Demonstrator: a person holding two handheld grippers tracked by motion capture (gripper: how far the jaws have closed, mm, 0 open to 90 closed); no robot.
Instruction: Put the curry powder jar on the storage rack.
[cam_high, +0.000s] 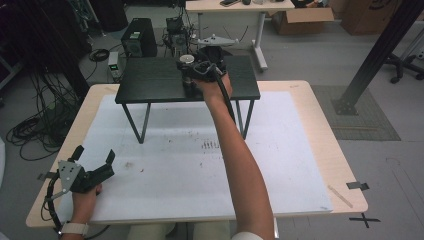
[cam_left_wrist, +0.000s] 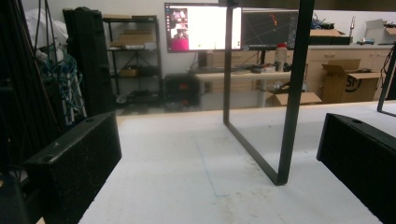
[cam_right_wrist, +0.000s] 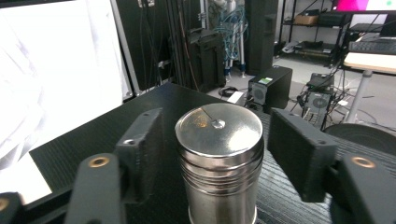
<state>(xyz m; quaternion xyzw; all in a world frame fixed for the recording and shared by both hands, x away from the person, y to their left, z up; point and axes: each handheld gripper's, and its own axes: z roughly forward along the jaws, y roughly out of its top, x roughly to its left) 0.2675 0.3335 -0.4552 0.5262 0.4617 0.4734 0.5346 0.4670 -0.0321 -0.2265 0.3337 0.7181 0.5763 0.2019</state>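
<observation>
A person is reaching the right gripper (cam_right_wrist: 215, 154) out over a small black raised shelf (cam_high: 150, 80) standing on the white-covered bench (cam_high: 175, 175), where a lidded metal canister (cam_right_wrist: 219, 158) is standing upright near the shelf's back edge. In the right gripper view the jaws are standing apart on either side of the canister, just beside its wall but not visibly touching it. The canister is looking rigid and polished, so it is likely to be slippery under the pads; its weight cannot be judged, since its contents are hidden. The ribbed band below the lid is probably offering the surest hold, with the jaws closing squarely across the body rather than on the smooth domed lid, which may lift off. The left gripper (cam_high: 92, 170) is resting low at the bench's near left corner, its jaws spread wide and holding nothing. The high view is giving the overall layout and both arms, while the canister there is showing as little more than a pale disc (cam_high: 186, 59). The left gripper view is instead showing a shelf leg (cam_left_wrist: 289, 93) from bench level and monitors (cam_left_wrist: 203, 25) beyond.
</observation>
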